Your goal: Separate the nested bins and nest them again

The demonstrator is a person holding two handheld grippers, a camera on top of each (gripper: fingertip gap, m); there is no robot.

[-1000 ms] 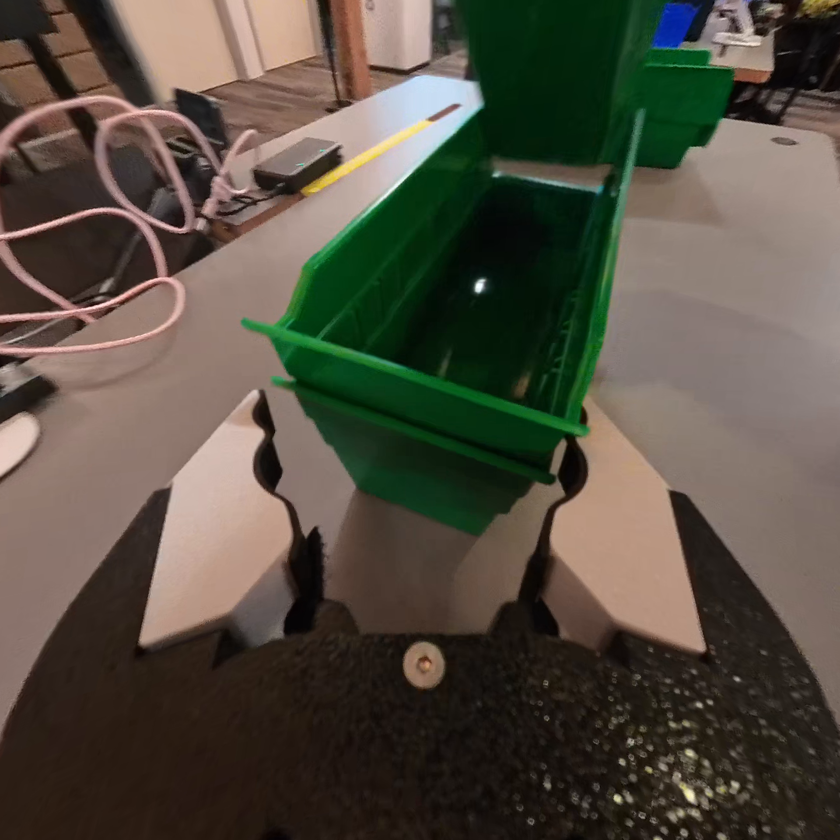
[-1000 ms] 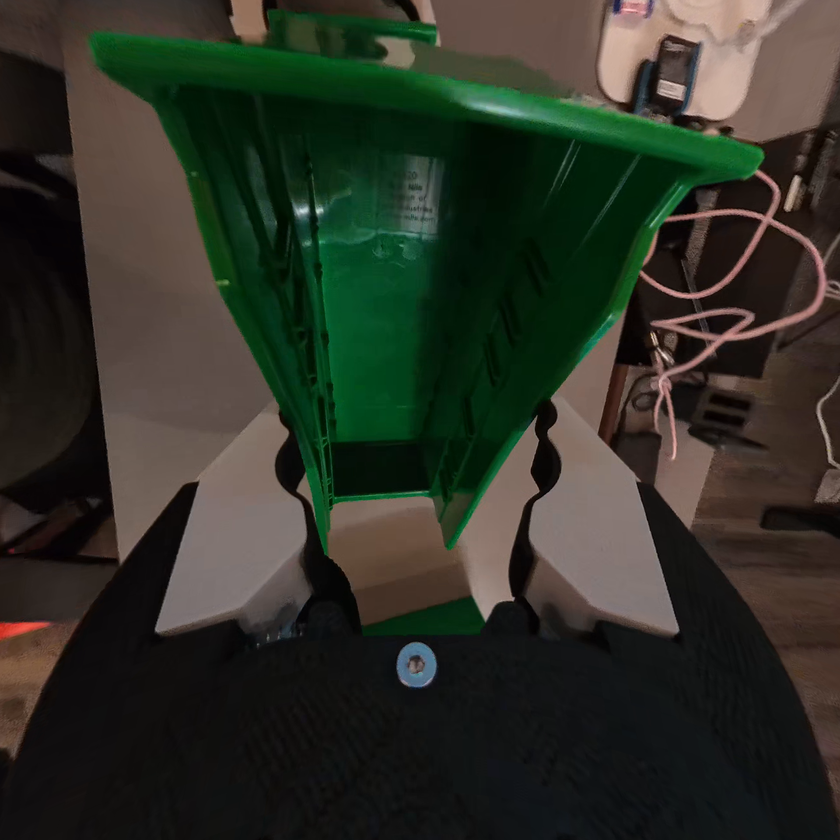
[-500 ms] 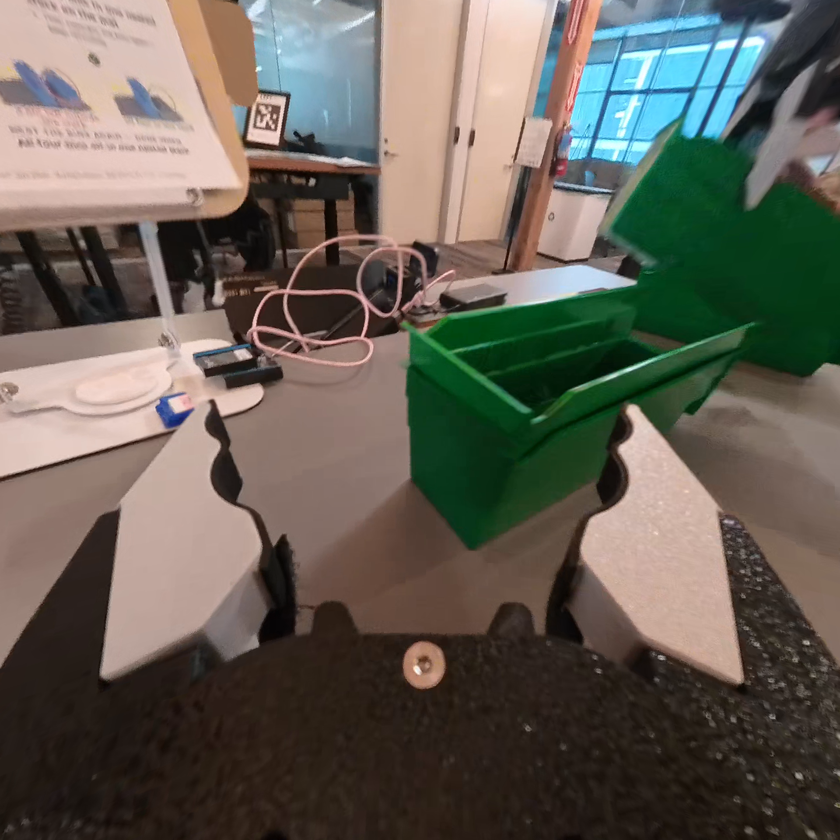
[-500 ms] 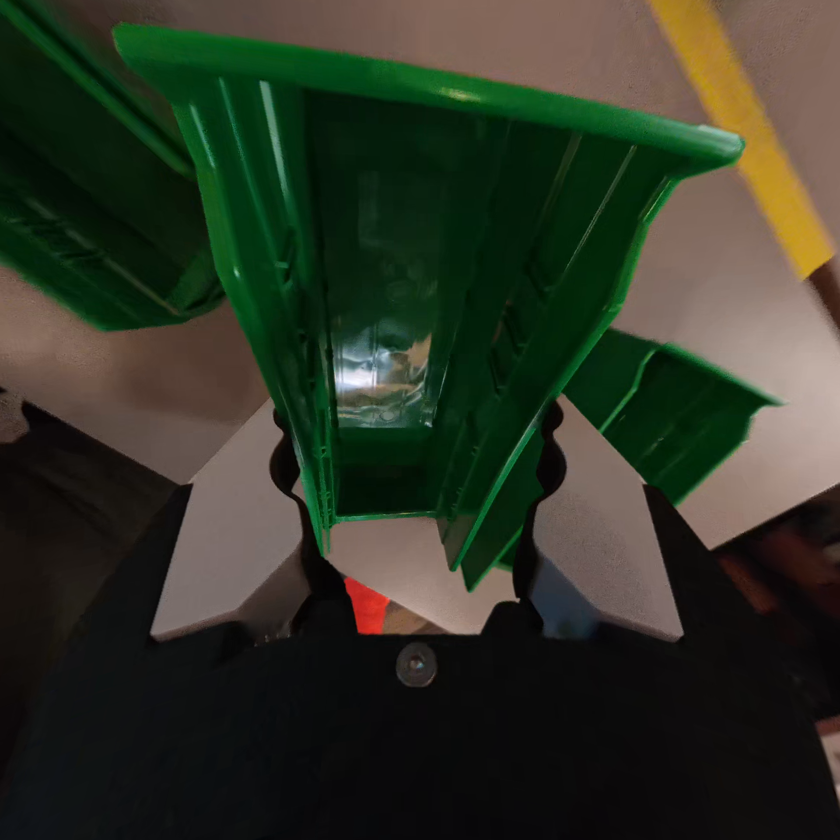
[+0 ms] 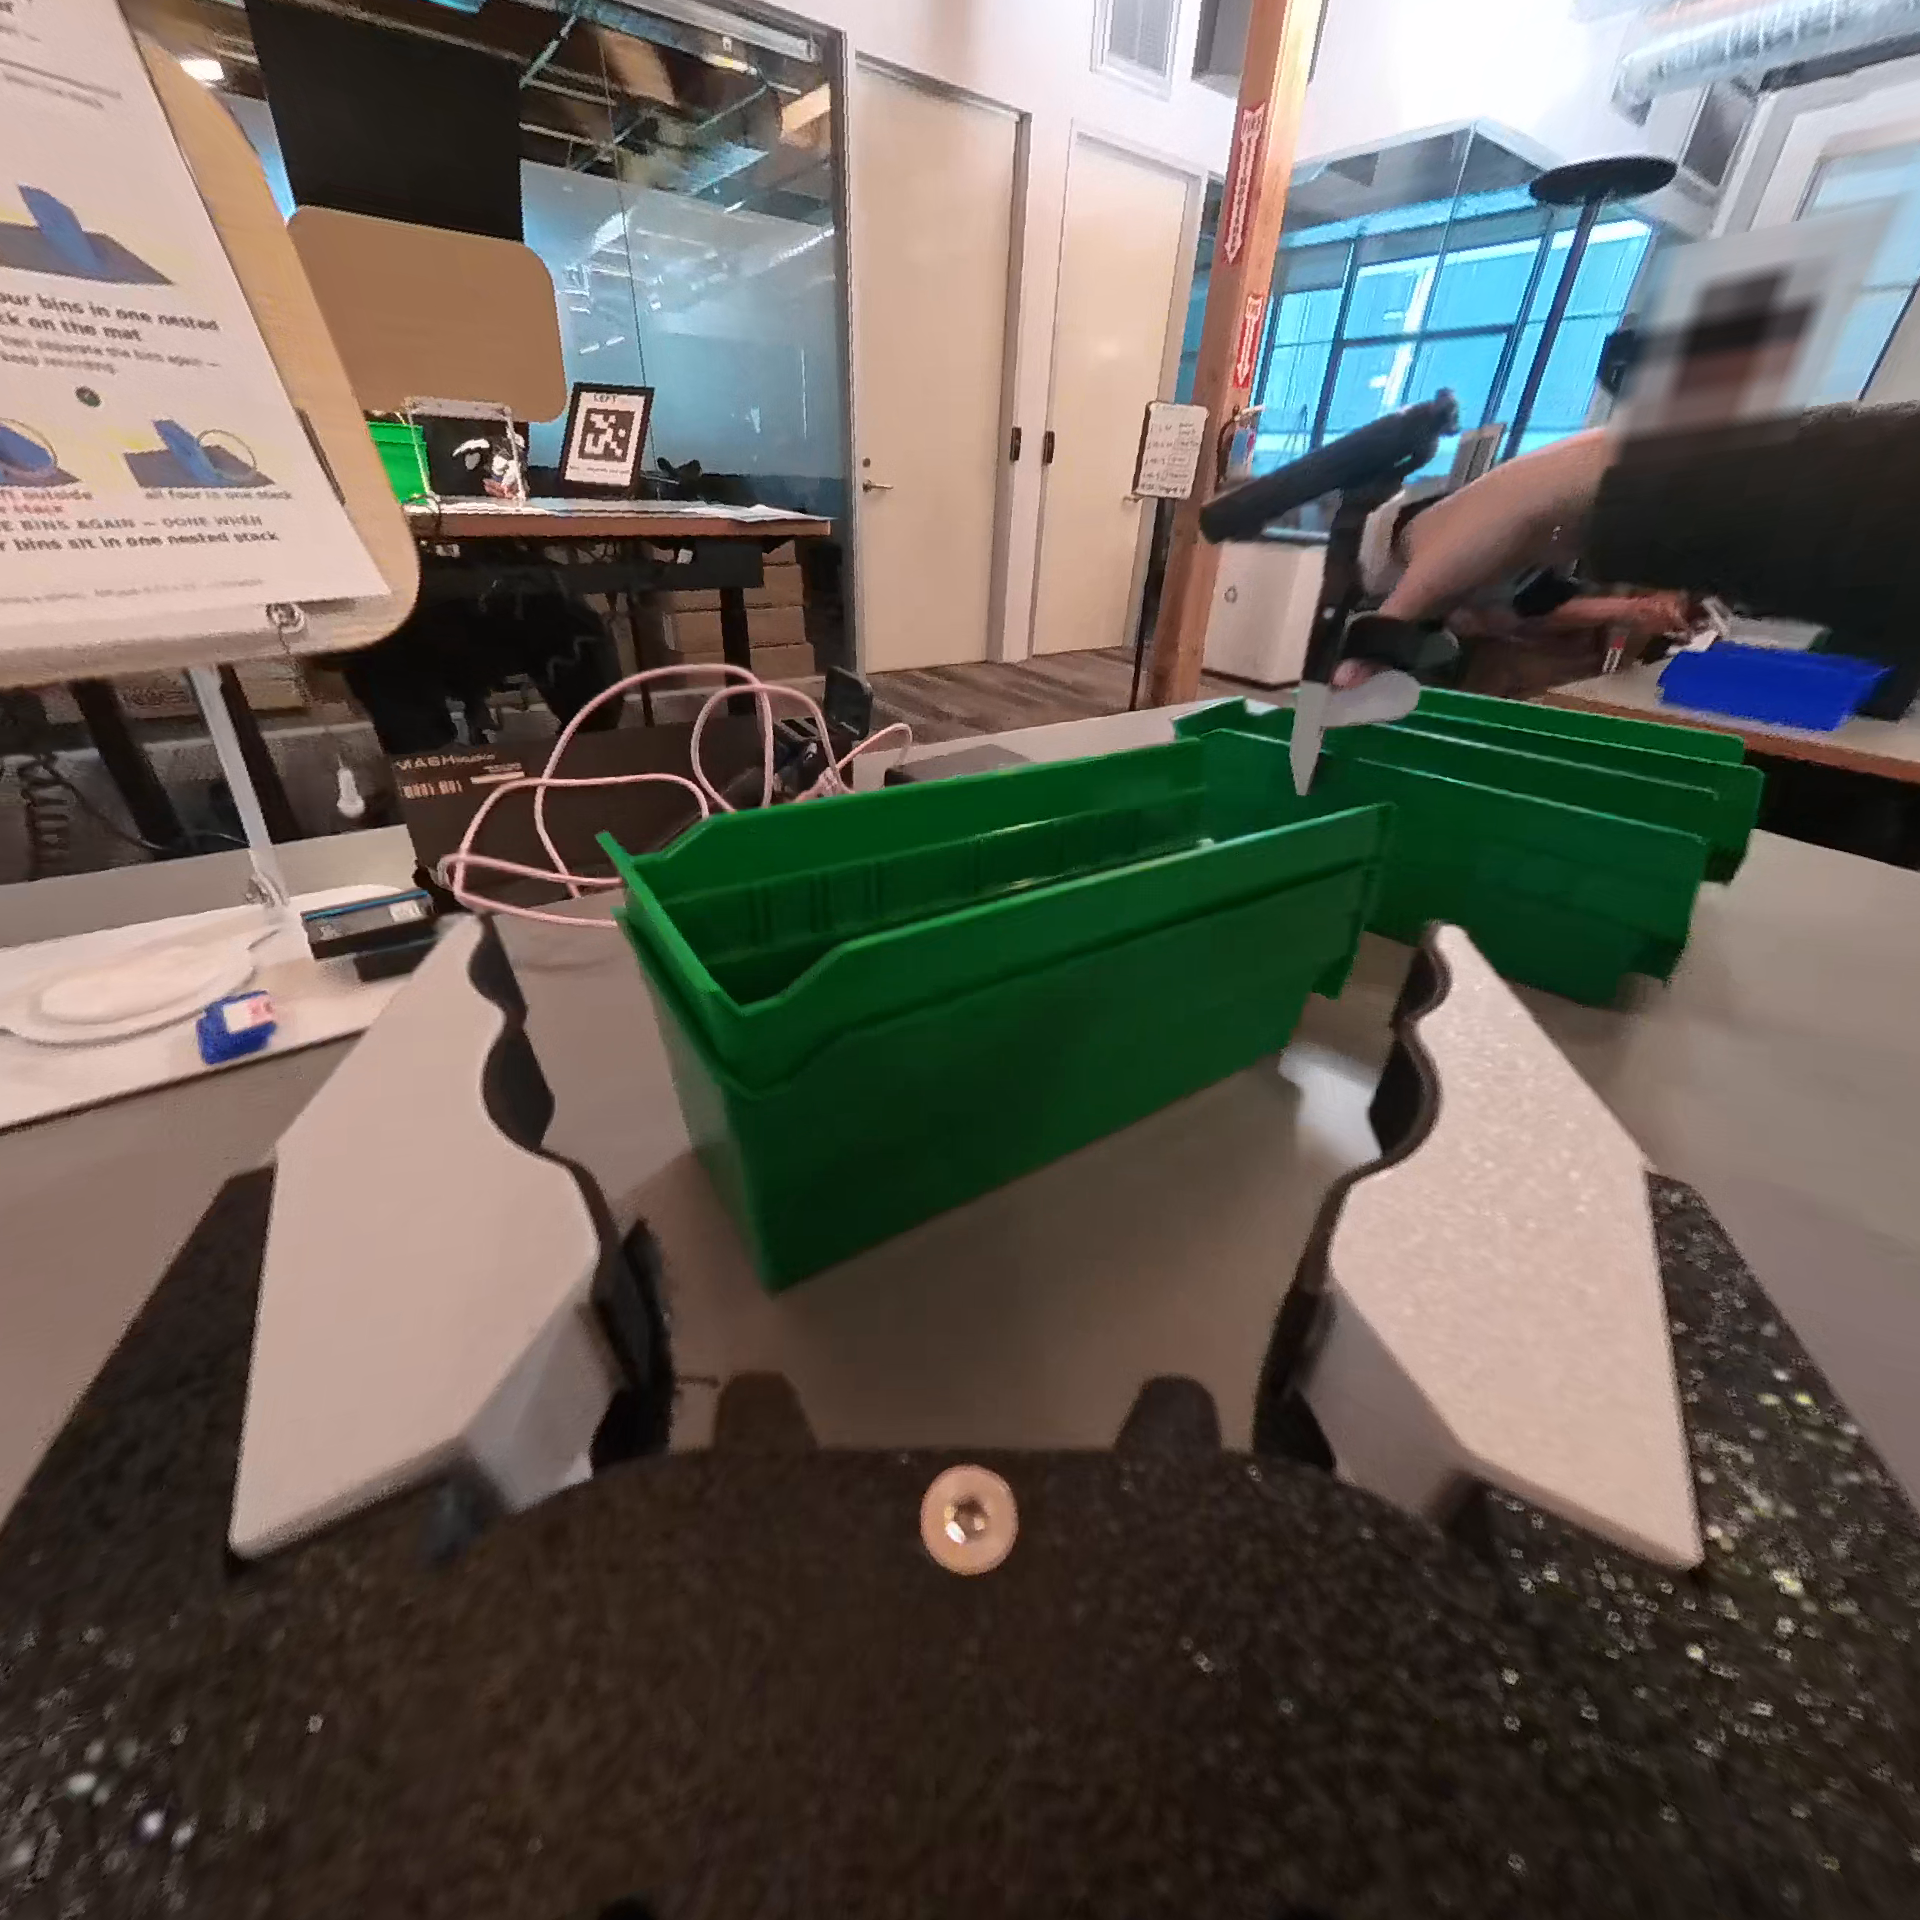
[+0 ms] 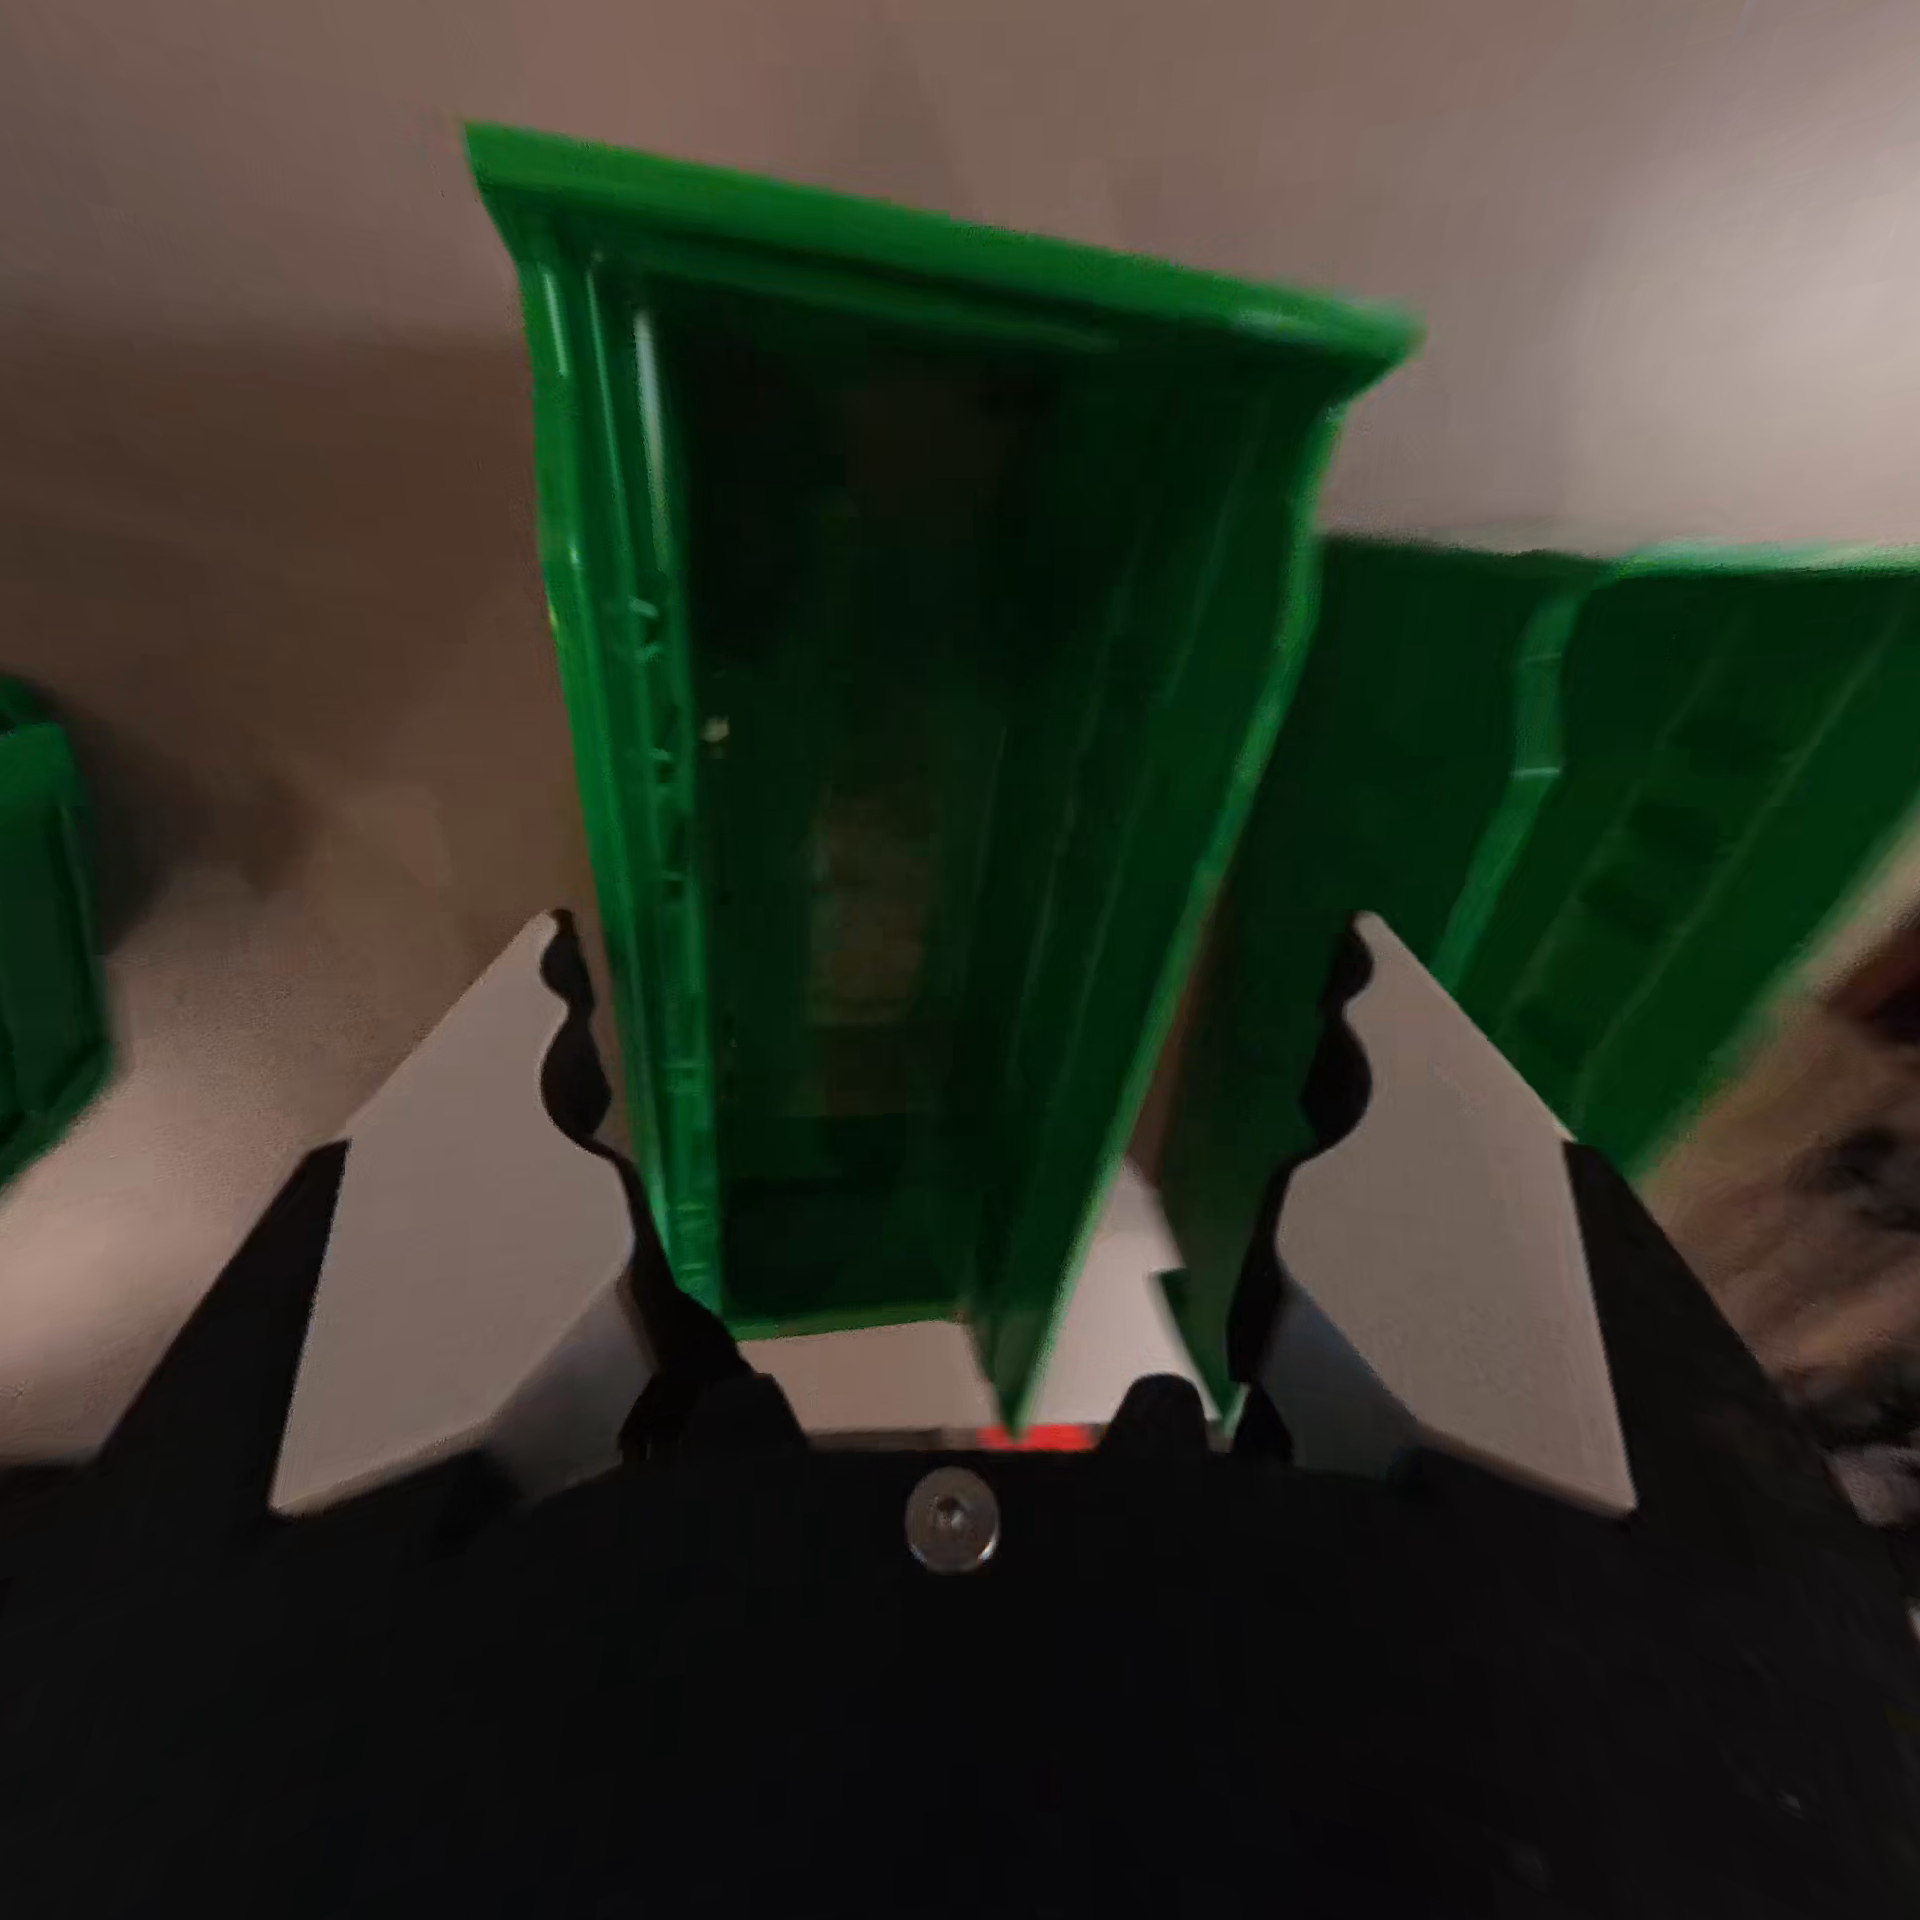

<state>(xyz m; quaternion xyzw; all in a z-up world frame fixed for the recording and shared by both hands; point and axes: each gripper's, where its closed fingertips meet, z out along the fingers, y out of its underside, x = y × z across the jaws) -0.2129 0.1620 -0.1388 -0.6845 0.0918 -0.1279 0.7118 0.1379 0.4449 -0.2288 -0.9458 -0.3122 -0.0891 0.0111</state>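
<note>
Two green bins nested together [image 5: 987, 1091] stand on the grey table [image 5: 1766, 1091] just ahead of my left gripper [image 5: 958, 927], which is wide open, empty and clear of them. Behind them lie more green bins [image 5: 1538, 831]. My right gripper [image 5: 1311, 748], held by a hand, points down at their near end. In the right wrist view a single green bin [image 6: 935, 727] lies lengthwise between the spread fingers of the right gripper [image 6: 956, 923]. Its left wall is against the left finger [image 6: 468, 1195]. Other green bins show at the right [image 6: 1714, 779] and the left edge [image 6: 42, 914].
An instruction board [image 5: 156, 312] stands at the back left over a white mat [image 5: 125, 997] with small devices. Pink cable [image 5: 644, 748] loops behind the bins. A person's arm [image 5: 1507, 520] reaches in from the right. A blue bin [image 5: 1766, 686] sits on a far table.
My left gripper pulled back from the nested pair and opened wider, and its view tilted up. My right gripper carried its bin down beside the other bins and spread its fingers.
</note>
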